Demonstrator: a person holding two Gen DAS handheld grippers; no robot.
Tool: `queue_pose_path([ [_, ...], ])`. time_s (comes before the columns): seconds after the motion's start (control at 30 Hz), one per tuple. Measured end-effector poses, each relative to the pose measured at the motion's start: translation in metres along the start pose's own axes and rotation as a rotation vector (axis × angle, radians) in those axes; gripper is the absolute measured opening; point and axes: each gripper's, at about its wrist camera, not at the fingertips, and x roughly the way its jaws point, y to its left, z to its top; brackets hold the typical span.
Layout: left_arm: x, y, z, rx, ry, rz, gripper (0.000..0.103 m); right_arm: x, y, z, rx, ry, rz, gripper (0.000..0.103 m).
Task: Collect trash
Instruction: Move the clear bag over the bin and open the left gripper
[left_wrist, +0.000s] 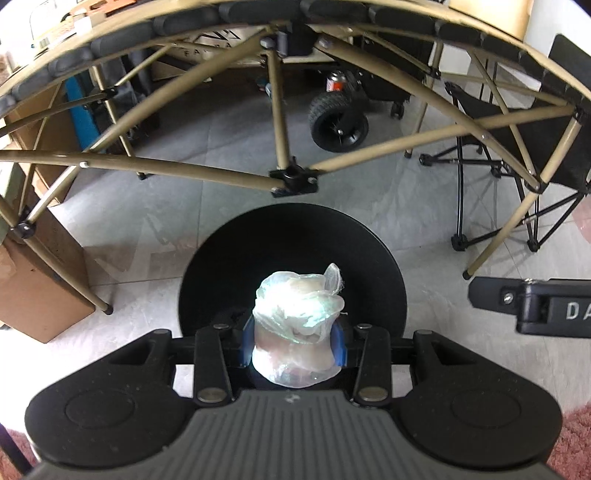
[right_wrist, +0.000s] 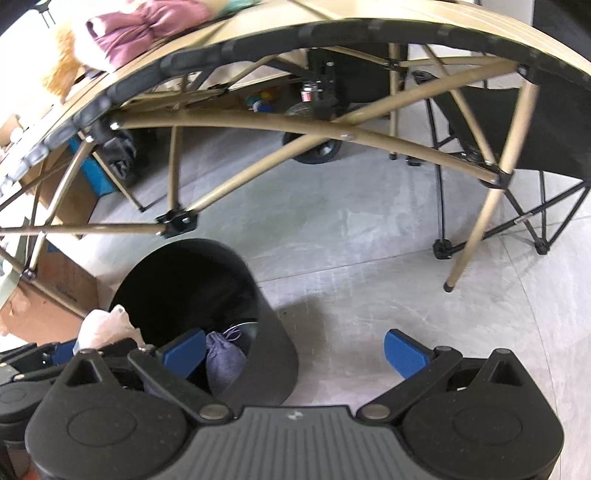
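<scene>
My left gripper (left_wrist: 293, 345) is shut on a crumpled clear plastic bag (left_wrist: 299, 314), its blue pads pressed on both sides of the wad. It hangs right over the mouth of a round black trash bin (left_wrist: 380, 266) on the floor. In the right wrist view the same bin (right_wrist: 273, 343) stands at lower left, with a grey-purple cloth pouch (right_wrist: 223, 358) lying inside it. The plastic bag (right_wrist: 105, 326) and the left gripper show at that view's left edge. My right gripper (right_wrist: 295, 350) is open and holds nothing, beside the bin over bare floor.
A tan folding table frame (left_wrist: 280, 122) arches over the bin, its legs and crossbars close behind it. A black folding chair (left_wrist: 517, 155) stands at right, cardboard boxes (left_wrist: 40, 280) at left, a wheeled cart (left_wrist: 338, 122) behind. Pink cloth (right_wrist: 147, 26) lies on the tabletop.
</scene>
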Motion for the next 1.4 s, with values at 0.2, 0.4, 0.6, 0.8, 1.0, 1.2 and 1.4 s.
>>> queue_pose_path([
  [0.2,0.013,-0.016,0.004,0.012,0.037,-0.014,0.040,0.005,-0.017,0.000,0.033,0.006,-0.014,0.103],
  [0.4,0.026,-0.028,0.010,-0.006,0.088,-0.033,0.040,0.013,-0.031,-0.001,0.062,0.016,-0.032,0.103],
  [0.6,0.047,-0.030,0.016,-0.049,0.158,-0.011,0.040,0.021,-0.042,0.000,0.084,0.026,-0.042,0.103],
  [0.8,0.067,-0.024,0.018,-0.107,0.223,-0.001,0.040,0.028,-0.047,0.001,0.094,0.038,-0.038,0.103],
  [1.0,0.073,-0.024,0.019,-0.114,0.238,0.007,0.040,0.031,-0.052,0.001,0.106,0.045,-0.042,0.103],
  [1.2,0.076,-0.022,0.021,-0.133,0.245,0.024,0.051,0.031,-0.054,0.000,0.110,0.045,-0.042,0.103],
  [1.4,0.080,-0.016,0.021,-0.178,0.269,0.034,0.103,0.031,-0.054,0.000,0.108,0.044,-0.041,0.103],
])
